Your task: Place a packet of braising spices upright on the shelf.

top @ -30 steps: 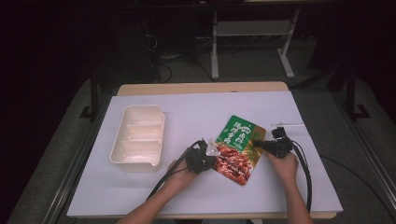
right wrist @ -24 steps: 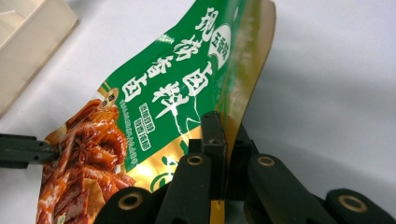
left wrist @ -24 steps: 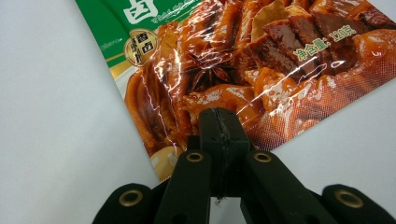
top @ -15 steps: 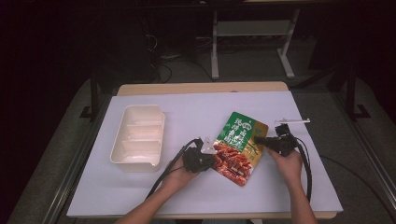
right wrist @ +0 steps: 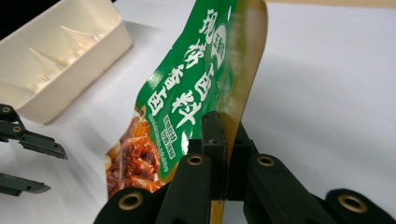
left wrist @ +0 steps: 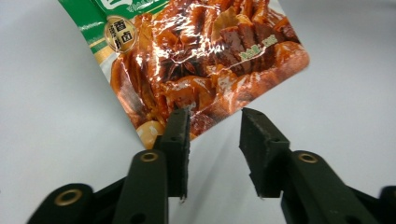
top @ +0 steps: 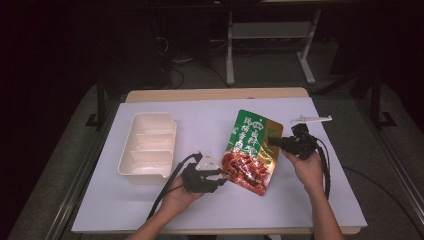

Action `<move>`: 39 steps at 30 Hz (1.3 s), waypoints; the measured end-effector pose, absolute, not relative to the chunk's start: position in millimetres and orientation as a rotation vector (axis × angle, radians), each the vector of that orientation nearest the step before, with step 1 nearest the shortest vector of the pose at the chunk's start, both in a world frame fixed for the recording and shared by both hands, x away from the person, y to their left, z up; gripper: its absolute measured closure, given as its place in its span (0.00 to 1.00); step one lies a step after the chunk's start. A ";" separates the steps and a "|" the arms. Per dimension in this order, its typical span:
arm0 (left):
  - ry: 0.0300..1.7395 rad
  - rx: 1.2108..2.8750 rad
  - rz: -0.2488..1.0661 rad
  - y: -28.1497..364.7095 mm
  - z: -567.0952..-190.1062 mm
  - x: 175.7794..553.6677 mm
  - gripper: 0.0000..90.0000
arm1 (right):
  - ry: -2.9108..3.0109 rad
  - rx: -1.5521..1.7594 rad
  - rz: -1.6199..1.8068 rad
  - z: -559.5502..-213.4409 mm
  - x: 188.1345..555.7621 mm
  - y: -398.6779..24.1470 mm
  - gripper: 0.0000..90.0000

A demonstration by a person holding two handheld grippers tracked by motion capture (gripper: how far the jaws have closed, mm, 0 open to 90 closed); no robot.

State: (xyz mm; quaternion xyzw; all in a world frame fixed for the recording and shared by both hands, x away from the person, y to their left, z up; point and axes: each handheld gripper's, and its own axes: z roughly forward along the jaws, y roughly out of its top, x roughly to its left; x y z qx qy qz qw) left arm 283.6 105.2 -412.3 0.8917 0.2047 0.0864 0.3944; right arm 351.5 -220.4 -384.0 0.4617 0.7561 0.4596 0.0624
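High view: the food pouch [top: 252, 150] is seen over the white counter [top: 310, 200], right of the tray [top: 149, 145], between the left tongs [top: 218, 179] and the right tongs [top: 274, 141].

Left gripper view: the left tongs [left wrist: 215, 126], having just been opening, stand spread, apparently clear of the pouch's lower corner.

Right gripper view: the right tongs [right wrist: 223, 135] are pressed together on the pouch's gold side edge. The film is judged light, limp and slippery; a flat seam is the preferred hold.

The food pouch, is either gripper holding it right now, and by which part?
The right gripper is shut on the food pouch, pinching its gold side edge. The left gripper has just been opening; its jaws stand apart at the pouch's bottom corner, holding nothing.
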 end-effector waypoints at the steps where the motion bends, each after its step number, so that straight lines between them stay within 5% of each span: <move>1: 0.510 2.248 0.217 108.1 -411.7 280.9 0.65 | 2.296 1.368 1.390 -378.3 350.0 -217.8 1.00; 39: 0.492 2.166 0.286 158.6 -428.0 221.9 0.40 | 2.418 1.001 1.490 -306.1 326.7 -166.9 1.00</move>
